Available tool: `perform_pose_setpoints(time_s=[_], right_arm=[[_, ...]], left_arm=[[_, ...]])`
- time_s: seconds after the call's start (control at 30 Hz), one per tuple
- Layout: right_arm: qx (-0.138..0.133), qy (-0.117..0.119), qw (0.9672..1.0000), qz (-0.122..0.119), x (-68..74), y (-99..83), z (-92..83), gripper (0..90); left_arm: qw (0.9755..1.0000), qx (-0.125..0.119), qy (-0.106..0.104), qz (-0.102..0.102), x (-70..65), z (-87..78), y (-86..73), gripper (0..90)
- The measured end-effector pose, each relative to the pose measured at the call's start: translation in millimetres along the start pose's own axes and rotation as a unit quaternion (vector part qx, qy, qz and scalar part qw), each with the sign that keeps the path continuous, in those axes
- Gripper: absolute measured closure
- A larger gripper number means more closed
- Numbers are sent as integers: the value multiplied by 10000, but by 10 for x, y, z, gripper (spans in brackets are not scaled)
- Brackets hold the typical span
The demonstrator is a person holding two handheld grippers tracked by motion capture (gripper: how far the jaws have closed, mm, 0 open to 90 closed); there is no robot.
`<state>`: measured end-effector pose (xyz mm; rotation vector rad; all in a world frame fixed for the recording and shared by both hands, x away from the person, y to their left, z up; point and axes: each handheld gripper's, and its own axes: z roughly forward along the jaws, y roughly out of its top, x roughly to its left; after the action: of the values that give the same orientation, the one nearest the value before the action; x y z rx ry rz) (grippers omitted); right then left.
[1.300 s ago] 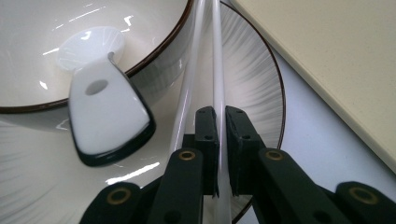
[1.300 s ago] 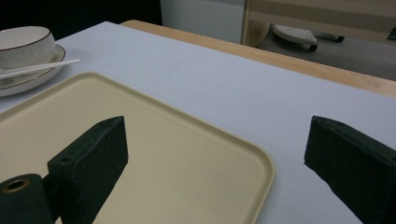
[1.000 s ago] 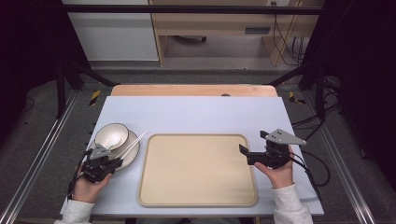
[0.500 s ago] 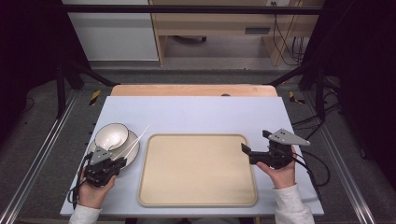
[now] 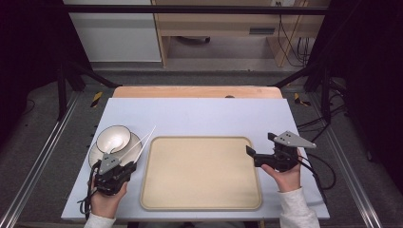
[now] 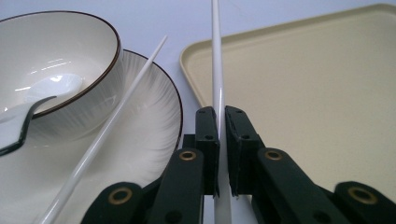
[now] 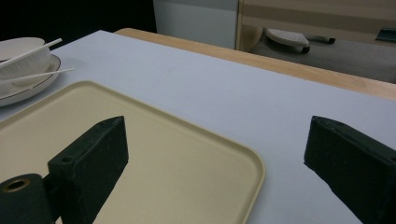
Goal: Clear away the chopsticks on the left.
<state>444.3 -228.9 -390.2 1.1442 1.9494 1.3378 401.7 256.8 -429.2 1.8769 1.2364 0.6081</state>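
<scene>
My left gripper (image 5: 127, 167) (image 6: 220, 113) is shut on a white chopstick (image 6: 216, 60) near its end, and the stick points away between the plate and the tray. A second white chopstick (image 6: 112, 126) lies slanted across the white dark-rimmed plate (image 6: 149, 116) (image 5: 97, 156). On that plate stands a white bowl (image 5: 114, 137) (image 6: 60, 51) with a white spoon (image 6: 32, 105) inside. My right gripper (image 5: 260, 145) (image 7: 215, 144) hovers open over the right edge of the beige tray (image 5: 199, 173) (image 7: 154, 140), with nothing between its jaws.
A light grey table top (image 5: 199, 114) carries everything, with a wooden strip (image 5: 197, 91) along its far edge. Metal frame rails (image 5: 43, 156) run down both sides. Cables trail from the right gripper off the table's right side.
My left gripper has shifted slightly right and nearer the front edge, and the chopstick tip has swung a little right. My right gripper has drifted slightly right.
</scene>
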Motion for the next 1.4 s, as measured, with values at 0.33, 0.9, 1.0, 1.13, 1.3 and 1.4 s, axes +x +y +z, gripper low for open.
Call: perform_pose_setpoints(time_s=[0.33, 0.9, 1.0, 1.13, 1.3, 1.4], right_arm=[[-89, -21, 10000, 25, -14, 14, -27, 66], [-1, 5, 10000, -25, -2, 0, 2, 65], [11, 4, 10000, -53, -3, -6, 17, 65], [69, 21, 10000, -45, 13, -16, 46, 65], [130, 21, 9999, -63, 21, -29, 86, 65], [158, 17, 9999, -61, 25, -32, 94, 65]], left_arm=[[9989, -171, 144, -406, -181, -43, -17, 839], [9952, -452, 456, -739, -569, 98, -74, 839], [9940, -473, 463, -874, -606, 137, -143, 839], [9929, -441, 449, -1009, -635, 202, -241, 839], [9929, -352, 523, -1011, -663, 287, -300, 839], [9932, -320, 516, -995, -668, 349, -328, 839]])
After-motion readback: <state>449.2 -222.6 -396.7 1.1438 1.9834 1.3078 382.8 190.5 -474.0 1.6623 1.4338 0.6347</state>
